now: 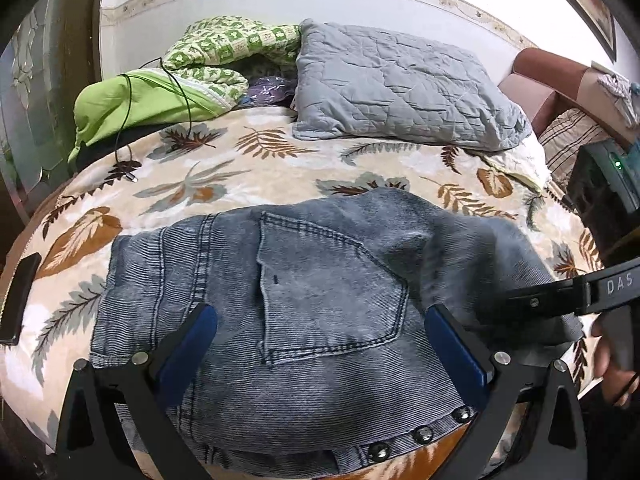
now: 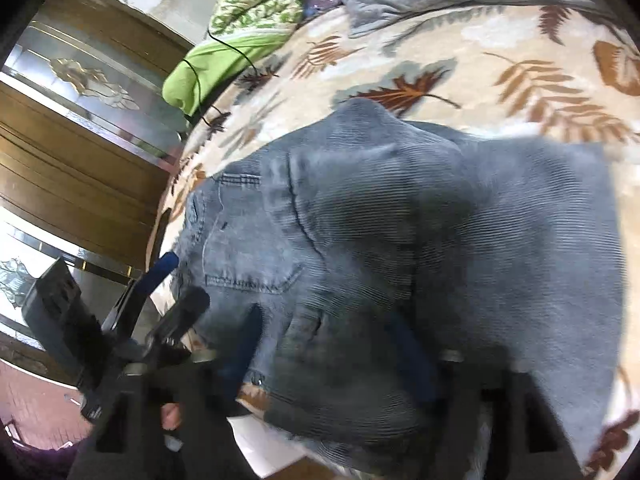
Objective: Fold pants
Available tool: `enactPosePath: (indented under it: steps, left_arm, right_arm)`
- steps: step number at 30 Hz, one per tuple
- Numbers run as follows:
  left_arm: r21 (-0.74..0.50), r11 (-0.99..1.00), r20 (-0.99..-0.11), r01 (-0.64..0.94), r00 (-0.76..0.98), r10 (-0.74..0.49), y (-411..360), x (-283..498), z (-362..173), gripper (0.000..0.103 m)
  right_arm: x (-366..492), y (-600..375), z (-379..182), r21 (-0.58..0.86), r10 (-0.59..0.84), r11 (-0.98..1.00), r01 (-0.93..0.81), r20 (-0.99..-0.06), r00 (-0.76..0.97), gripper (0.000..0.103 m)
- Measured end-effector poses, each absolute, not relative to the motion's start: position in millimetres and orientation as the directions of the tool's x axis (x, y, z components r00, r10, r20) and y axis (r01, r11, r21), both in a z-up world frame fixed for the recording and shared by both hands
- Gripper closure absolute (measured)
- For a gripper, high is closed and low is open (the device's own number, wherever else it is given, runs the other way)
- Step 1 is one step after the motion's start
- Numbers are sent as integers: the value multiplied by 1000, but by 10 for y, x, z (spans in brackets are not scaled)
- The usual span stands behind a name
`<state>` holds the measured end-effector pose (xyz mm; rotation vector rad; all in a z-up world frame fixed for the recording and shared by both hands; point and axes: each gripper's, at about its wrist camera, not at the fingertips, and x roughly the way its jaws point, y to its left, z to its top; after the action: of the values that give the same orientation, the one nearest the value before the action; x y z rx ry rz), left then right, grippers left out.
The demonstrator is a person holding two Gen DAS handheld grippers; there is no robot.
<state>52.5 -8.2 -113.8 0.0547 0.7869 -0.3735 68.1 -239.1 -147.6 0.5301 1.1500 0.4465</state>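
Note:
Grey-blue jeans lie folded on the leaf-patterned bed cover, back pocket up, waistband rivets at the near edge. My left gripper is open, its blue fingers spread over the pocket area, holding nothing. In the right wrist view the jeans fill the middle, blurred by motion. My right gripper is open, its blue fingers either side of the cloth near the waistband. The left gripper also shows in the right wrist view at the left. The right gripper's black body shows at the right of the left wrist view.
A grey quilted pillow and a green blanket lie at the head of the bed. A black cable runs across the cover. A dark phone lies at the left edge. Wooden doors stand beyond the bed.

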Motion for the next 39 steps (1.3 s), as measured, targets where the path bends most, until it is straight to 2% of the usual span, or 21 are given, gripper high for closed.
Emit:
enactPosePath:
  steps: [4,8,11,13,16,21,26,27,28,29,31,33,36,39]
  left_arm:
    - [-106,942,-709,317,640,-295,29,548,-1168,0]
    - [-126,938,-711,324,629,-313,42,552,-1182,0]
    - [-139,927,-710,348,617,-339,-58,549,-1183,0]
    - [-156,918,-711,365,604,-361,-168,577,-1186,0]
    - [-202,899,-714,389,569,-407,-338,666,-1177,0]
    - [-242,871,-715,428,528,-458,-655,818,-1164,0]
    - [-155,862,-753,483,507,-419,-1018,924,-1255,2]
    - [-160,851,-760,500,487,-430,-1069,956,-1292,6]
    - [-175,836,-769,519,459,-446,-1111,994,-1332,22]
    - [-187,827,-778,530,434,-454,-1151,1027,-1365,42]
    - [-249,797,-790,551,360,-496,-1216,1104,-1444,67]
    - [-297,786,-784,542,331,-525,-1239,1191,-1504,68]
    - [-336,770,-770,542,312,-556,-1226,1271,-1517,75]
    - [-359,752,-751,553,307,-585,-1231,1322,-1477,84]
  right_arm:
    - [680,-2446,-1422,666,638,739,-103,-642,425,30]
    - [555,-2823,-1169,679,596,728,-92,-561,574,30]
    - [557,-2994,-1173,643,532,765,-27,-609,589,30]
    - [587,-3095,-1386,655,520,753,56,-645,560,30]
    - [596,-3359,-1795,740,561,650,173,-621,547,34]
    - [612,-3416,-1906,774,598,615,150,-582,551,35]
    - [389,-3523,-1679,750,542,652,112,-565,622,35]
    - [317,-3557,-1649,742,532,662,110,-568,628,35]
    - [279,-3576,-1642,737,525,665,119,-576,626,35]
    - [244,-3601,-1673,728,514,671,144,-596,616,35]
    - [212,-3633,-1816,727,525,660,188,-626,577,35]
    - [185,-3634,-1872,730,530,659,182,-622,577,35]
    - [188,-3599,-1904,721,524,677,147,-612,592,32]
    - [195,-3572,-1945,738,545,669,89,-569,615,21]
